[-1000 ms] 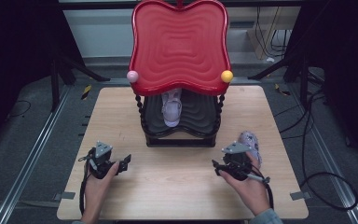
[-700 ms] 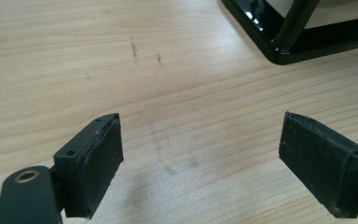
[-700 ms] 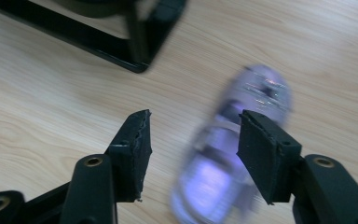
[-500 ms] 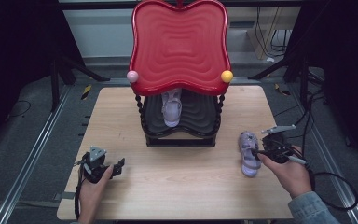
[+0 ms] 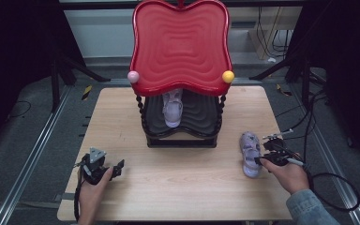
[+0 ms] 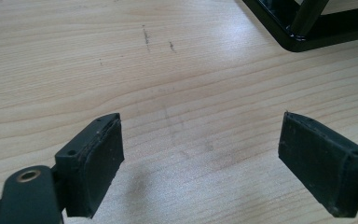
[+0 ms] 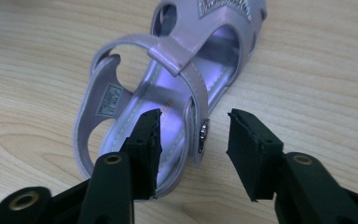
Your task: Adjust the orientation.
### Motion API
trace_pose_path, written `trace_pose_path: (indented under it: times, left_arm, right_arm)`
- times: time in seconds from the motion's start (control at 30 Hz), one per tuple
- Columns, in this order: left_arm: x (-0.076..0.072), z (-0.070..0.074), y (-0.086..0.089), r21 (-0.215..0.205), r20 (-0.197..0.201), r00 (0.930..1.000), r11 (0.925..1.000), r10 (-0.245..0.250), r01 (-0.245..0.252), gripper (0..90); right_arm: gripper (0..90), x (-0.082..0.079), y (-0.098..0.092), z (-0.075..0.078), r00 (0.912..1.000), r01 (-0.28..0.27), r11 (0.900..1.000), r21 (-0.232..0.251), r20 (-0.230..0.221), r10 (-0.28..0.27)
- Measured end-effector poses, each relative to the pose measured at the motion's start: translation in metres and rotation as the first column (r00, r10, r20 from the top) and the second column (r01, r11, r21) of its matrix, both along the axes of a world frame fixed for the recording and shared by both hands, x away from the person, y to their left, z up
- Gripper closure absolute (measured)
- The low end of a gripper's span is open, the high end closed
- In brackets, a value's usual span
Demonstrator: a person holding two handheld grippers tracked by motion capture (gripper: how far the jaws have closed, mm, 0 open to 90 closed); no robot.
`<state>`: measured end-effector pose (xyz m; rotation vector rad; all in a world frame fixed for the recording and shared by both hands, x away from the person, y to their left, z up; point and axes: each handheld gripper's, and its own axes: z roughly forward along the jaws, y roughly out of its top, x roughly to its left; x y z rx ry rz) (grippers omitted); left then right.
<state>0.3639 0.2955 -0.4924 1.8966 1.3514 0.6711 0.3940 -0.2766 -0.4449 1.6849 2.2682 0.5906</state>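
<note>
Wooden bench (image 5: pixel 178 183): right gripper (image 7: pixel 193 140) fingers have just been closing astride the sandal (image 7: pixel 182 79) side, not yet pinching; next, squeeze. Left gripper (image 6: pixel 200 158) fingers spread, empty.

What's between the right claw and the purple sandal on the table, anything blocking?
Nothing visible. The right claw is at the sandal with its jaws astride the sandal's near side wall; they have just been closing, and a gap shows on one side. Bare table lies around it.
</note>
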Motion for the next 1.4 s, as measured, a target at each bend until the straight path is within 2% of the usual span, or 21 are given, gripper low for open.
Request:
trace_pose_path:
  times: [0.23, 0.33, 0.43, 0.47, 0.57, 0.6, 0.63, 0.67, 0.77, 0.8, 0.83, 0.87, 0.9, 0.93, 0.97, 1.0, 1.03, 1.1, 1.23, 1.37, 1.4]
  left_arm:
    - [0.000, -0.001, -0.001, 0.005, -0.003, 1.0000, 1.0000, -0.003, 0.003, 13.3]
    - [0.000, -0.001, -0.001, 0.007, 0.001, 1.0000, 1.0000, -0.001, 0.001, 13.3]
    - [0.000, -0.001, 0.000, 0.006, 0.002, 1.0000, 1.0000, 0.001, -0.001, 13.3]
    - [0.000, -0.001, 0.000, 0.006, 0.002, 1.0000, 1.0000, 0.001, -0.001, 13.3]
    - [0.000, 0.000, -0.001, 0.010, 0.004, 1.0000, 0.9999, 0.004, -0.004, 13.4]
    - [0.000, 0.000, -0.001, 0.013, 0.003, 1.0000, 0.9999, 0.005, -0.005, 13.4]
    - [0.000, 0.000, -0.001, 0.013, 0.003, 1.0000, 0.9999, 0.005, -0.005, 13.5]
    - [0.000, 0.000, -0.001, 0.014, 0.005, 1.0000, 0.9999, 0.004, -0.004, 13.5]
    - [0.000, 0.000, -0.002, 0.015, 0.005, 1.0000, 0.9999, 0.004, -0.004, 13.4]
    - [0.000, 0.000, -0.002, 0.014, 0.005, 1.0000, 0.9999, 0.004, -0.004, 13.4]
    - [0.000, 0.000, -0.002, 0.014, 0.005, 1.0000, 0.9999, 0.004, -0.004, 13.4]
    - [0.000, 0.000, -0.002, 0.013, 0.006, 1.0000, 0.9999, 0.005, -0.005, 13.4]
    - [0.000, 0.000, -0.002, 0.012, 0.006, 1.0000, 0.9999, 0.005, -0.005, 13.4]
    - [0.000, 0.000, -0.001, 0.015, 0.005, 1.0000, 0.9999, 0.005, -0.005, 13.4]
    - [0.001, 0.000, 0.000, 0.014, 0.004, 1.0000, 0.9999, 0.004, -0.004, 13.4]
    - [0.001, 0.000, 0.000, 0.014, 0.004, 1.0000, 0.9999, 0.004, -0.004, 13.4]
    - [0.001, -0.001, 0.000, 0.011, 0.002, 1.0000, 0.9999, 0.004, -0.004, 13.4]
    - [0.001, -0.001, 0.000, 0.010, 0.002, 1.0000, 0.9999, 0.004, -0.004, 13.4]
    - [0.001, 0.000, 0.001, 0.005, 0.005, 1.0000, 1.0000, 0.007, -0.007, 13.4]
    - [0.001, -0.001, -0.001, 0.010, 0.004, 1.0000, 0.9999, 0.003, -0.003, 13.5]
    - [0.001, -0.001, -0.002, 0.009, 0.003, 1.0000, 1.0000, 0.003, -0.003, 13.5]
  right_arm:
    - [70.5, 0.005, 0.000, -0.009, 0.9974, -0.014, 1.000, -0.007, -0.071, 0.013]
    - [78.9, 0.005, -0.002, -0.007, 0.9981, -0.025, 1.000, -0.019, -0.058, 0.023]
    - [80.4, 0.003, -0.003, -0.003, 0.9977, -0.041, 0.999, -0.031, -0.054, 0.040]
    - [81.5, -0.004, -0.002, 0.002, 0.9957, -0.089, 0.995, -0.036, -0.029, 0.088]
    - [81.9, -0.013, 0.002, 0.009, 0.9909, -0.133, 0.991, -0.031, -0.023, 0.132]
    - [82.0, -0.024, 0.011, 0.016, 0.9816, -0.191, 0.981, -0.030, -0.018, 0.190]
    - [82.0, -0.024, 0.011, 0.016, 0.9816, -0.191, 0.981, -0.030, -0.018, 0.190]
    - [82.1, -0.027, 0.015, 0.018, 0.9766, -0.215, 0.976, -0.033, -0.018, 0.214]
    - [82.1, -0.038, 0.037, 0.024, 0.9486, -0.317, 0.948, -0.032, -0.012, 0.316]
    - [82.1, -0.039, 0.058, 0.027, 0.9224, -0.386, 0.922, -0.019, -0.005, 0.386]
    - [82.1, -0.038, 0.063, 0.027, 0.9167, -0.400, 0.917, -0.011, -0.002, 0.400]
    - [82.1, -0.036, 0.076, 0.027, 0.9015, -0.433, 0.901, -0.010, 0.007, 0.433]
    - [82.1, -0.036, 0.076, 0.027, 0.9015, -0.433, 0.901, -0.010, 0.007, 0.433]
    - [82.0, -0.035, 0.083, 0.027, 0.8906, -0.455, 0.891, -0.006, 0.010, 0.455]
    - [82.0, -0.028, 0.107, 0.027, 0.8632, -0.504, 0.864, -0.008, 0.025, 0.504]
    - [82.0, -0.028, 0.107, 0.027, 0.8632, -0.504, 0.864, -0.008, 0.025, 0.504]
    - [82.0, -0.022, 0.126, 0.025, 0.8454, -0.533, 0.846, -0.004, 0.041, 0.533]
    - [82.0, -0.020, 0.131, 0.024, 0.8399, -0.541, 0.841, -0.005, 0.042, 0.541]
    - [81.9, -0.012, 0.149, 0.013, 0.8137, -0.581, 0.814, -0.023, 0.005, 0.581]
    - [81.5, -0.011, 0.146, 0.008, 0.8062, -0.592, 0.805, -0.043, -0.027, 0.591]
    - [81.4, -0.011, 0.144, 0.006, 0.8006, -0.599, 0.799, -0.054, -0.042, 0.598]
